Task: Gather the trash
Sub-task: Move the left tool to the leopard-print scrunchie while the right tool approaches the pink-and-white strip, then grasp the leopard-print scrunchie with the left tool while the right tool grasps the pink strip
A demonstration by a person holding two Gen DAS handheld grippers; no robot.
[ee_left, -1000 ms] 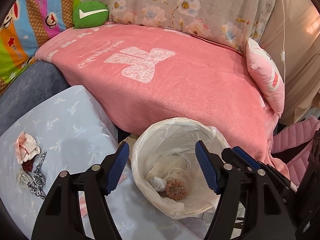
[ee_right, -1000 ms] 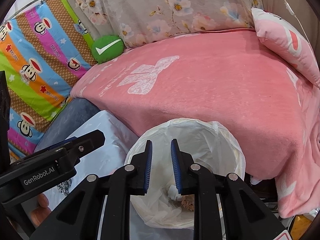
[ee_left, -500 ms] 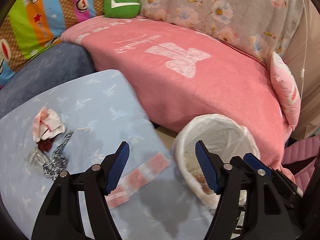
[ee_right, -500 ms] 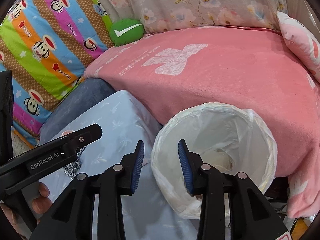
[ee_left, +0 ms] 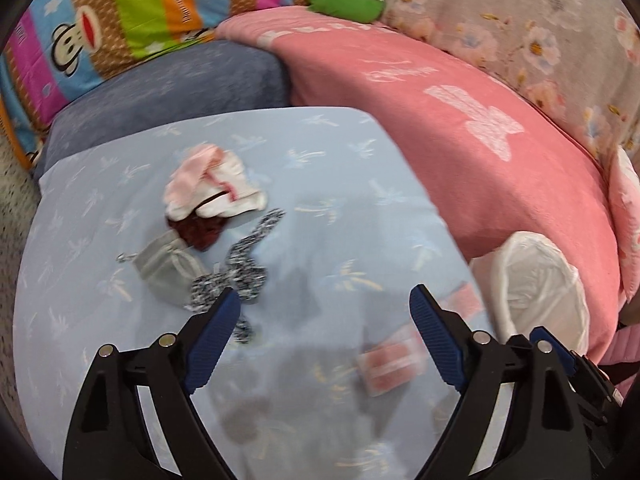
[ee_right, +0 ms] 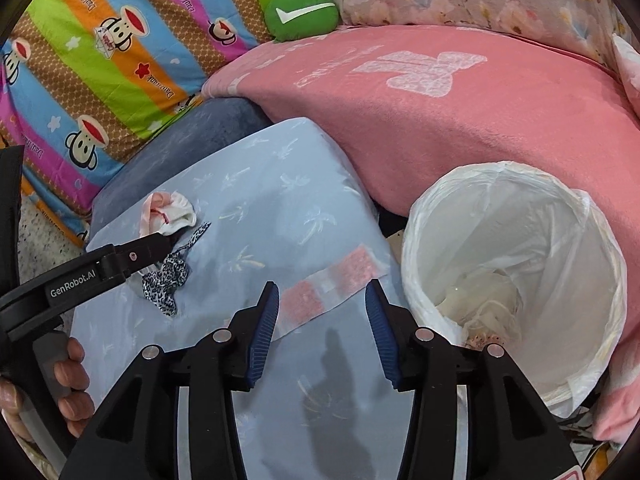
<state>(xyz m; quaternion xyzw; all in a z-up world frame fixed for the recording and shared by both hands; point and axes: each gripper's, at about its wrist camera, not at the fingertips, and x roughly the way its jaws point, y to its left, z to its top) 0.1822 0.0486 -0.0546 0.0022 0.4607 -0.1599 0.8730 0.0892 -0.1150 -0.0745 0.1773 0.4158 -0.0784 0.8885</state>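
A light blue table [ee_left: 340, 200] [ee_right: 260, 184] holds a pile of trash: a pink-white crumpled cloth [ee_left: 212, 184] [ee_right: 168, 210], a dark red scrap [ee_left: 202, 230], a grey pouch [ee_left: 168, 270] and a black-and-white speckled strip [ee_left: 240, 264] [ee_right: 170, 272]. A pink-and-clear wrapper [ee_left: 394, 362] [ee_right: 330, 284] lies nearer the bin. A white-lined trash bin [ee_left: 536, 284] [ee_right: 512, 280] stands at the table's right with trash inside. My left gripper [ee_left: 324, 340] is open and empty, just short of the speckled strip. My right gripper [ee_right: 322, 328] is open and empty over the wrapper.
A pink blanket [ee_right: 460, 112] covers the sofa behind the table and bin. A green cushion [ee_right: 302, 14], a striped cartoon quilt [ee_right: 100, 60] and a blue-grey cushion [ee_left: 172, 92] lie at the back left. The left gripper's body [ee_right: 80, 276] crosses the right wrist view.
Both grippers swung left from over the bin to over the table. The right gripper's jaws opened from nearly shut to wide. The left stayed open.
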